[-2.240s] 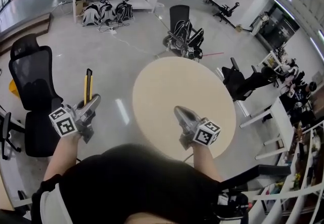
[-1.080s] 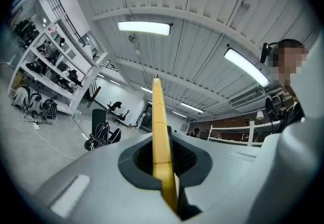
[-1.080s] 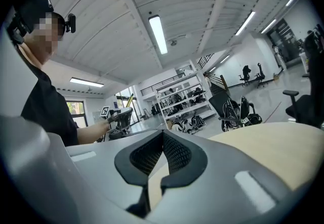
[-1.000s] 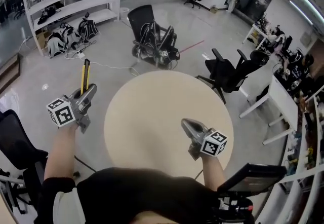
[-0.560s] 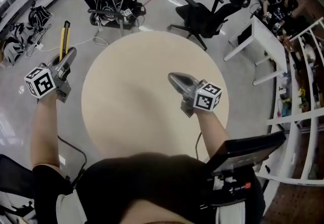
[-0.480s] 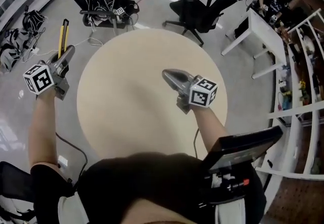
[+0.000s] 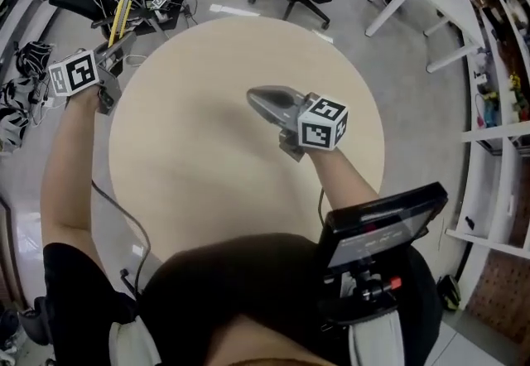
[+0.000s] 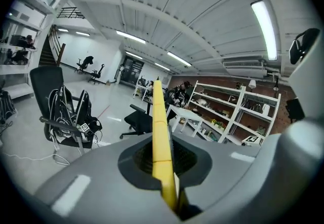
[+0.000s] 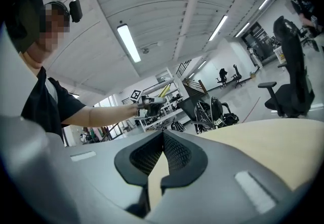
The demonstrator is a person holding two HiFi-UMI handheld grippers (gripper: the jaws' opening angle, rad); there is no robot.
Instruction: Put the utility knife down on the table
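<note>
only its own view shows left claw (image 8: 161, 143) clamping utility knife (image 8: 158, 111)

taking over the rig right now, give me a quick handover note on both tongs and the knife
Left tongs: shut on the yellow utility knife, which sticks out past the jaws, at the far left rim of the round table.
Right tongs: shut, nothing in them, above the middle of the table.
Done: the knife is gripped and held at the table's edge.
Left: the knife is not down yet; lay it on the bare tabletop, then open the left tongs.
</note>
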